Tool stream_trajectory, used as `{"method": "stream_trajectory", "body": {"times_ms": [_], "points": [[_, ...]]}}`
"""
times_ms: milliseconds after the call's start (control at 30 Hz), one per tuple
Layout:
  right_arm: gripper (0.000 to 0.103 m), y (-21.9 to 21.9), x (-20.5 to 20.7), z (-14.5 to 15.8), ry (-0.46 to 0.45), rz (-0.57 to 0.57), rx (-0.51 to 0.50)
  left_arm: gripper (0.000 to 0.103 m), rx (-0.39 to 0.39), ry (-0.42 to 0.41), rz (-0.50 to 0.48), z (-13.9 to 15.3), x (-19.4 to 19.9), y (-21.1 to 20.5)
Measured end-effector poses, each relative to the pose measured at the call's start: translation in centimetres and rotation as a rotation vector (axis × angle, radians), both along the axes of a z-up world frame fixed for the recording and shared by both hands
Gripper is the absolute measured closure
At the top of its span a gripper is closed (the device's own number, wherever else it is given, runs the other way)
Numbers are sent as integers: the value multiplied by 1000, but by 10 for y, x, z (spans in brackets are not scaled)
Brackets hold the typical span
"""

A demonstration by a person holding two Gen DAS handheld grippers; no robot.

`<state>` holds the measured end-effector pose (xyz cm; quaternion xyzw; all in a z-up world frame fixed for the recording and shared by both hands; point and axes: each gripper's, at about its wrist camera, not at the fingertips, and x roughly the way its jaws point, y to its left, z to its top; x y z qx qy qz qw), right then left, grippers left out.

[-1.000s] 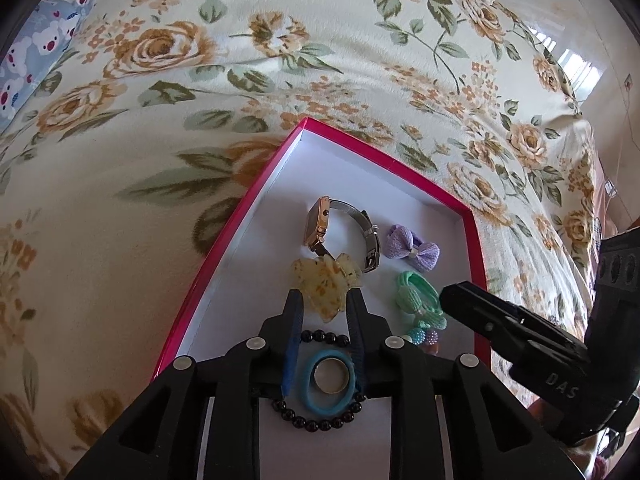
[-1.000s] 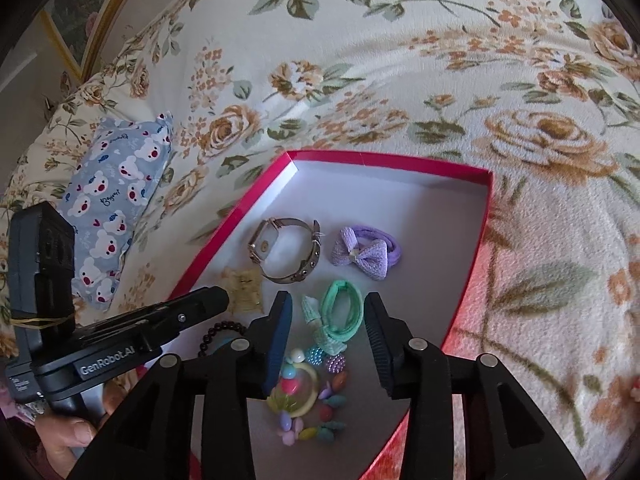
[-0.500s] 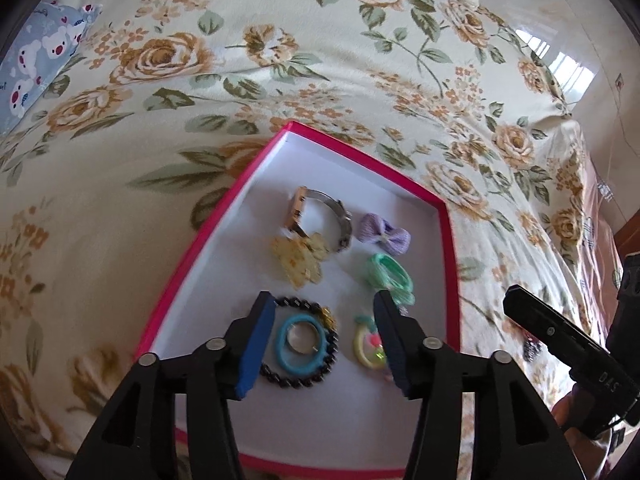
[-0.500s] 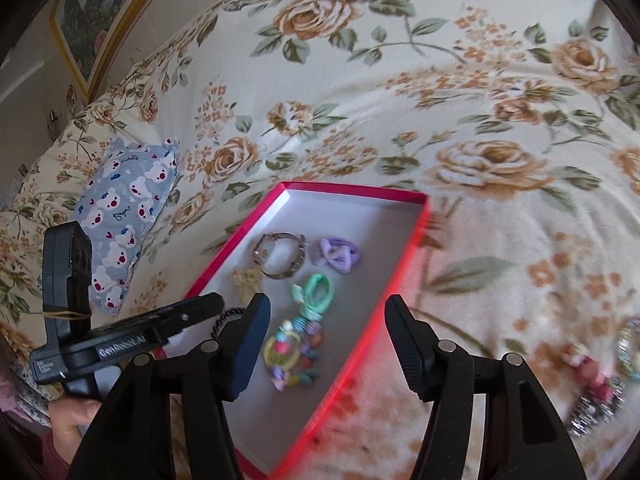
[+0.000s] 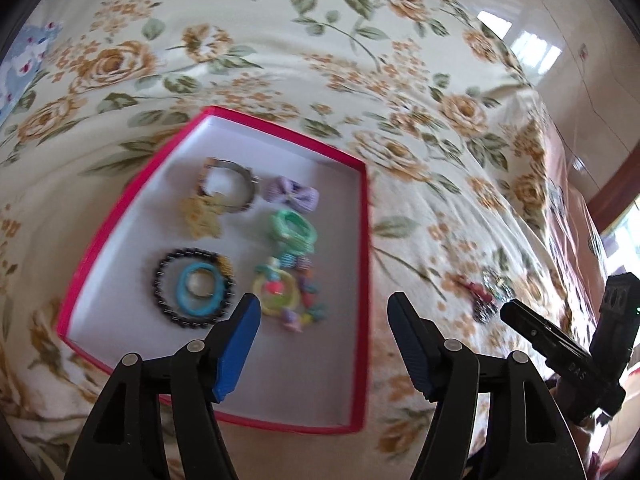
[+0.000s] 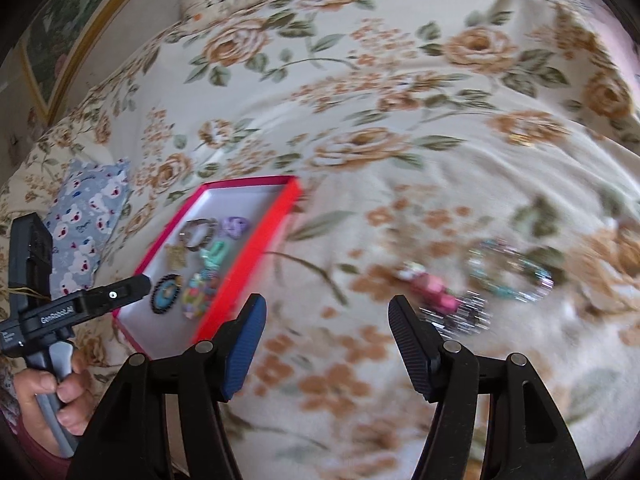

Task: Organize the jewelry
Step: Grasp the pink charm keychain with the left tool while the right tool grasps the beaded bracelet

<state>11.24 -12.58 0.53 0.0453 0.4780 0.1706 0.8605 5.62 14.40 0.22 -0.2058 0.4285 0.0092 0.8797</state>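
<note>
Jewelry sits sorted in the red box (image 5: pixel 362 240) on the bed (image 6: pixel 400 80); both grippers, left (image 5: pixel 324 320) and right (image 6: pixel 326 322), have just been opening, fingers released and empty, likely reaching for the loose bracelets (image 6: pixel 508 272).

Both claws (image 5: pixel 322 336) (image 6: pixel 326 340) agape, empty

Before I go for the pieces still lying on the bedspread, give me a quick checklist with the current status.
1. Right gripper open, nothing between its fingers: ok.
2. Left gripper open and empty: ok.
3. Loose jewelry on the bedspread in view, a pink piece and a beaded bracelet: ok.
4. Right gripper lined up over them: not ok, they lie off to its right.
5. Red box has bare floor left: ok.
6. Exact shape of the loose pieces: cannot tell, blurred.
</note>
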Motion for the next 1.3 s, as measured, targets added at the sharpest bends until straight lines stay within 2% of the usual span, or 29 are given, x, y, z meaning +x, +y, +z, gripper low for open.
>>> {"method": "stream_trajectory", "body": {"times_ms": [233, 567, 733, 967, 1000, 1067, 1200, 1300], "points": [[37, -50, -8, 2, 4, -103, -11, 36, 6, 14, -67, 0, 16, -31], [37, -100, 2, 2, -11, -210, -1, 36, 42, 45, -154, -4, 51, -77], [38, -115, 15, -1, -1, -227, -22, 36, 36, 58, -212, -8, 76, -104], [43, -120, 46, -21, 61, -213, -75, 36, 3, 86, -296, -25, 121, -142], [44, -119, 50, -25, 72, -207, -92, 36, -3, 92, -311, -28, 130, -148], [55, -120, 55, -35, 91, -203, -124, 36, -4, 100, -326, -35, 142, -155], [71, -123, 58, -41, 92, -208, -163, 36, 15, 124, -326, -53, 171, -167], [83, -128, 59, -41, 98, -220, -152, 38, 48, 149, -340, -68, 191, -180]]}}
